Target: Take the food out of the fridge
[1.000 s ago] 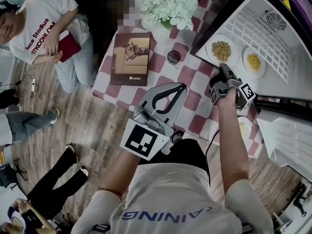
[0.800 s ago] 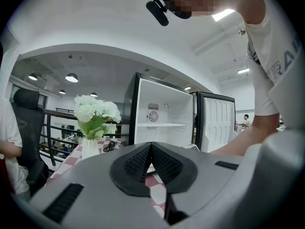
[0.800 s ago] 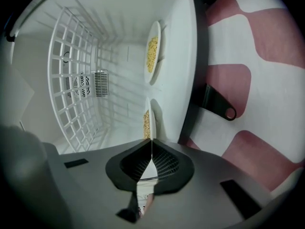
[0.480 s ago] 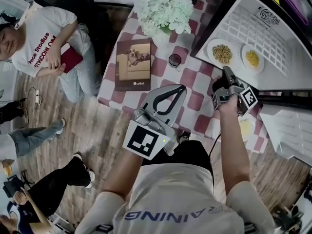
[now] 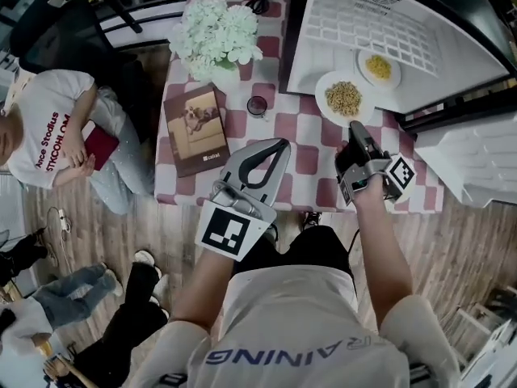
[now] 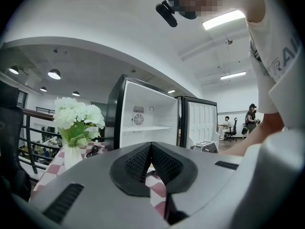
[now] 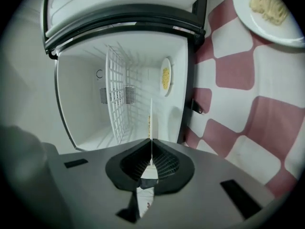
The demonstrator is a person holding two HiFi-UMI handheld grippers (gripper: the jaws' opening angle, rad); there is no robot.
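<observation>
- Currently right gripper [image 7: 151, 144] jaws clamped on the rim of the grain plate [image 5: 344, 97]; plate straddles the fridge [image 5: 436, 47] front edge.
- Left gripper [image 6: 151, 147] jaws closed, empty, above the table [image 5: 307, 160].
- Second plate [image 5: 379, 67], yellow food, inside fridge.

The fridge [image 7: 86, 94] is lined with smooth, glossy white plastic and crossed by a white wire shelf [image 7: 116, 99]. The plate [image 5: 320, 95] at twelve o'clock of the right gripper [image 5: 354, 129] is finished glossy white, like glazed ceramic. The right gripper and the left gripper [image 6: 151, 147] are shelled in matt grey plastic, with black grid-textured pads [image 7: 164, 163]. A smooth checked tablecloth [image 5: 311, 164] is laid out; the floor [image 5: 477, 241] is planked in wood.
</observation>
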